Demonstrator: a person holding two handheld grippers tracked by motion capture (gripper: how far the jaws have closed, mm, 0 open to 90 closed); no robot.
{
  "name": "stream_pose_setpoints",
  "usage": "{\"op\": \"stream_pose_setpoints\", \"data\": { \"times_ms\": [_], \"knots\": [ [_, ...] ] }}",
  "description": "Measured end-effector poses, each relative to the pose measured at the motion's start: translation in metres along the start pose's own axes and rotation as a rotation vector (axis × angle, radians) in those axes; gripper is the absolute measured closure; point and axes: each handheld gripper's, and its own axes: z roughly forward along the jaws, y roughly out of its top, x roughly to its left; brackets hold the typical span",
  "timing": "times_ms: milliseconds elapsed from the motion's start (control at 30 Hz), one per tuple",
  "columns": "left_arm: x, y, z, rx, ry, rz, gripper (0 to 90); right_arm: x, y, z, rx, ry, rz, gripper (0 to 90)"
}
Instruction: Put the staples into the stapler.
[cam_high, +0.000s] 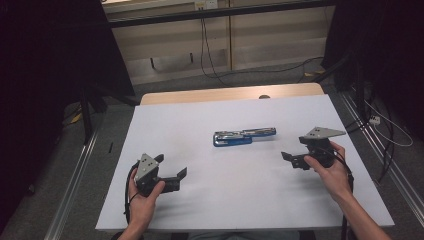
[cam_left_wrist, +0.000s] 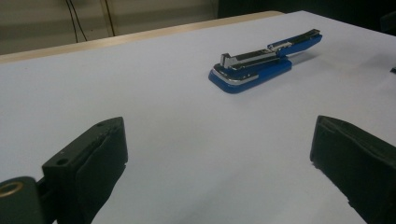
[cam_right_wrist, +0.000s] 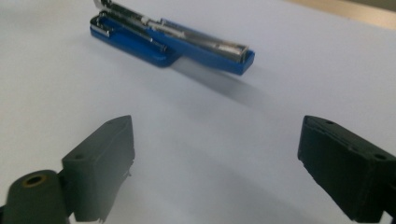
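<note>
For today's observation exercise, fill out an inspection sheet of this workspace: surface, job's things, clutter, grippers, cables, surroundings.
Surface: white table top, with a bare wooden strip along its far edge.
Job's things: blue stapler, swung open, lying near the table's middle, touched by neither gripper.
Clutter: nothing seen on the table.
Grippers: left gripper held near the front left, jaws open and empty; right gripper held at the right, jaws open and empty; both point toward the stapler.
Cables: a black cable trails from the left gripper; others lie on the floor beyond the table.
Surroundings: dark curtains at both sides, metal floor rails.

One blue stapler (cam_high: 244, 136); one table (cam_high: 200, 210); two tongs: left tongs (cam_high: 172, 173), right tongs (cam_high: 291, 158).
</note>
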Motion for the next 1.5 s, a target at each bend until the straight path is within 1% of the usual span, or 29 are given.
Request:
{"op": "stream_pose_setpoints", "data": {
  "times_ms": [67,100,133,200,333,433,533,600,700,733,800,867,900,933,967,1033,1067,1100,1167,1200,1267,1300,1333,1400,1433,1500],
  "knots": [
    [-0.001,0.001,-0.002,-0.007,0.012,0.009,4.2,-0.003,0.001,-0.001,0.026,0.032,0.006,12.2],
    [0.0,0.002,-0.003,-0.01,0.011,0.012,4.2,-0.005,0.001,-0.001,0.04,0.035,0.002,12.3],
    [0.0,0.002,-0.003,-0.021,0.013,0.007,4.2,-0.007,0.001,-0.002,0.051,0.037,0.002,12.2],
    [0.0,0.002,-0.002,-0.021,0.014,0.003,4.2,-0.011,0.001,-0.004,0.057,0.053,0.015,12.7],
    [0.001,0.001,-0.001,-0.014,0.012,0.005,4.2,-0.017,0.0,-0.006,0.084,0.057,0.018,11.4],
    [0.0,0.001,-0.001,-0.018,0.009,0.004,4.2,-0.023,-0.003,-0.005,0.142,0.047,0.002,10.9],
    [0.0,0.002,0.0,-0.017,0.008,0.003,4.2,-0.026,-0.004,-0.006,0.144,0.065,0.001,10.6],
    [0.001,0.001,0.001,-0.013,0.006,0.003,4.2,-0.028,-0.003,-0.008,0.149,0.076,-0.008,11.4],
    [0.001,0.001,0.001,-0.01,0.007,0.007,4.2,-0.031,-0.003,-0.009,0.174,0.086,-0.03,13.6],
    [0.001,0.001,0.001,-0.01,0.007,0.004,4.2,-0.033,-0.004,-0.009,0.184,0.092,-0.038,15.3],
    [0.0,0.001,0.001,-0.01,0.003,0.003,4.2,-0.034,-0.005,-0.01,0.196,0.104,-0.051,22.7],
    [-0.002,0.001,0.001,-0.009,0.0,0.009,4.1,-0.034,-0.004,-0.012,0.208,0.117,-0.069,27.1],
    [-0.002,0.001,0.001,-0.006,0.005,0.014,4.2,-0.034,-0.004,-0.013,0.21,0.116,-0.085,29.6],
    [-0.002,0.001,0.0,-0.007,0.008,0.017,4.3,-0.033,-0.004,-0.013,0.22,0.119,-0.091,33.4],
    [-0.002,0.001,0.0,-0.009,0.009,0.02,4.4,-0.034,-0.004,-0.014,0.233,0.128,-0.101,39.1],
    [-0.001,0.001,0.0,-0.008,0.012,0.016,4.4,-0.033,-0.004,-0.014,0.26,0.132,-0.116,42.4],
    [-0.001,0.001,-0.001,-0.011,0.014,0.015,4.4,-0.033,-0.004,-0.013,0.268,0.133,-0.126,45.5],
    [0.0,0.0,-0.001,-0.01,0.019,0.014,4.4,-0.034,-0.004,-0.013,0.287,0.143,-0.139,47.9],
    [0.0,0.0,-0.001,-0.01,0.021,0.006,4.4,-0.033,-0.005,-0.011,0.303,0.142,-0.15,49.4],
    [0.0,0.0,-0.001,-0.01,0.021,0.005,4.4,-0.032,-0.005,-0.01,0.313,0.143,-0.156,52.5],
    [0.001,0.0,0.0,-0.002,0.016,0.017,4.4,-0.031,-0.005,-0.008,0.332,0.152,-0.174,53.2],
    [0.0,0.0,0.001,-0.003,0.016,0.014,4.4,-0.031,-0.005,-0.007,0.341,0.154,-0.182,53.8],
    [0.0,0.0,0.001,-0.002,0.018,0.013,4.4,-0.031,-0.005,-0.007,0.348,0.157,-0.193,55.7],
    [-0.001,0.0,0.001,0.0,0.015,0.016,4.4,-0.03,-0.005,-0.005,0.36,0.166,-0.193,58.4],
    [-0.001,0.0,0.001,0.003,0.016,0.022,4.4,-0.03,-0.005,-0.005,0.366,0.165,-0.207,59.1],
    [-0.001,-0.001,0.001,0.005,0.016,0.019,4.4,-0.029,-0.005,-0.003,0.378,0.171,-0.217,62.8]
  ]
}}
